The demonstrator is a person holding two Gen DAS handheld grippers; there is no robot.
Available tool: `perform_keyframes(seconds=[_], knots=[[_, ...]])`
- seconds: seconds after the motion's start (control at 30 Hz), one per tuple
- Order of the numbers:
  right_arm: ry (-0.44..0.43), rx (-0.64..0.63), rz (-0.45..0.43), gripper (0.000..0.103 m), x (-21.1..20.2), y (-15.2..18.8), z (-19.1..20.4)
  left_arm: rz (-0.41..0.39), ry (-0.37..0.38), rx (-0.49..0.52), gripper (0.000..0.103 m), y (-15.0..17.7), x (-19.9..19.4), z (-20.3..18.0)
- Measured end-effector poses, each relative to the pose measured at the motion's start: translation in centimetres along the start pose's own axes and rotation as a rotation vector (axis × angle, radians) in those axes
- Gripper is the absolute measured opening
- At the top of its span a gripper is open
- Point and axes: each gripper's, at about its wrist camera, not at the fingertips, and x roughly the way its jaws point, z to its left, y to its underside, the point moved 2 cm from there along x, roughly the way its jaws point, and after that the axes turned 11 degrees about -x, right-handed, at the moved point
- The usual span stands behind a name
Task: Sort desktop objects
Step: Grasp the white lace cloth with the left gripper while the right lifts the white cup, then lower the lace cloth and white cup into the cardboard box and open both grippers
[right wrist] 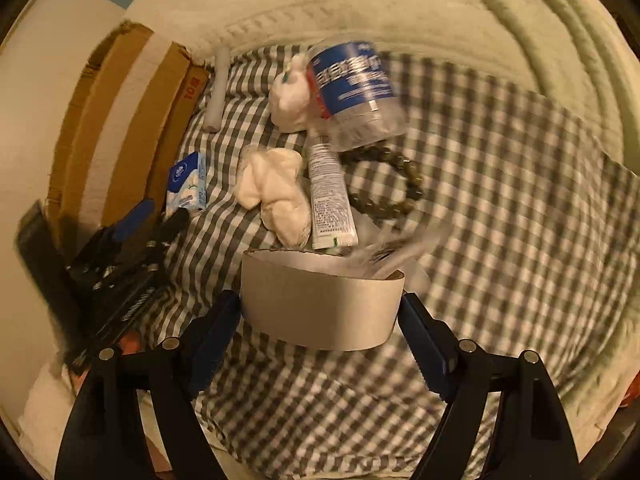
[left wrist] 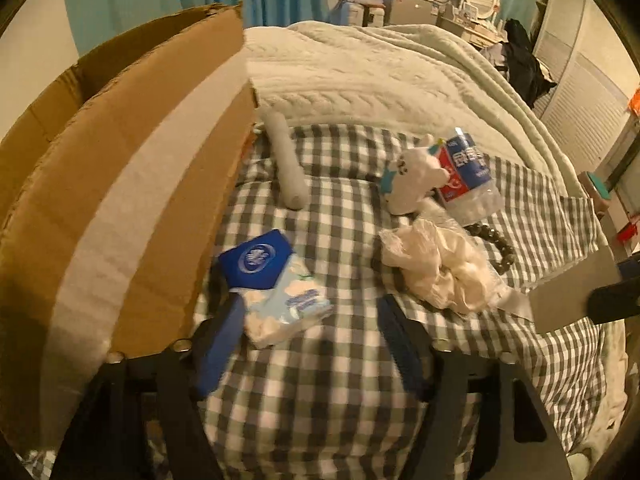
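My right gripper (right wrist: 320, 316) is shut on a wide cardboard tape ring (right wrist: 320, 308), held above the checked cloth (right wrist: 500, 200). My left gripper (left wrist: 316, 344) is open and empty, its left finger close to a blue-and-white tissue pack (left wrist: 276, 284); the pack also shows in the right wrist view (right wrist: 186, 184). On the cloth lie a plastic bottle with a red-blue label (left wrist: 466, 176), a small white plush toy (left wrist: 412, 180), a crumpled white bag (left wrist: 436, 268), a bead bracelet (left wrist: 496, 248), a white roll (left wrist: 288, 160) and a tube (right wrist: 330, 196).
An open cardboard box (left wrist: 120, 168) stands on the left, against the cloth's edge. A cream knitted blanket (left wrist: 360, 68) covers the bed behind the objects. The left gripper's body (right wrist: 124, 256) shows at the left of the right wrist view.
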Motion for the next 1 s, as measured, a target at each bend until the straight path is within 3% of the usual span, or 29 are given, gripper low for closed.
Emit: perform_keyframes(seconds=[0.17,0.43,0.47,0.5,0.53,0.57,0.73,0.87,1.0], knots=[[0.059,0.004,-0.075,0.081,-2.3,0.7,-1.7,0.011,0.081,-0.051,0.081,-0.5,0.5,-1.6],[0.04,0.0,-0.12,0.081,-3.3,0.2,-3.8,0.1,0.173,-0.113,0.08,-1.1,4.4,-5.7],[0.046,-0.014,-0.114,0.081,-3.2,0.1,-3.8,0.118,0.179,-0.11,0.075,-1.0,4.9,-6.1],[0.047,-0.02,-0.112,0.081,-3.0,0.1,-3.8,0.144,0.18,-0.106,0.037,-0.9,5.5,-6.5],[0.051,-0.022,-0.113,0.081,-3.0,0.0,-4.0,0.182,0.185,-0.092,0.008,-0.7,6.2,-7.0],[0.053,-0.022,-0.112,0.081,-3.0,-0.1,-4.2,0.203,0.175,-0.064,0.008,-0.5,6.5,-7.4],[0.063,-0.021,-0.147,0.081,-4.8,-1.2,-3.5,0.125,0.184,0.042,0.008,-1.9,3.0,-8.1],[0.063,-0.096,-0.222,0.081,-8.1,-2.1,1.2,0.022,0.217,0.02,0.008,-4.8,-2.7,-6.2],[0.03,-0.147,-0.341,0.081,-13.2,-3.1,7.7,-0.092,0.179,-0.014,0.008,-8.8,-10.0,-2.3]])
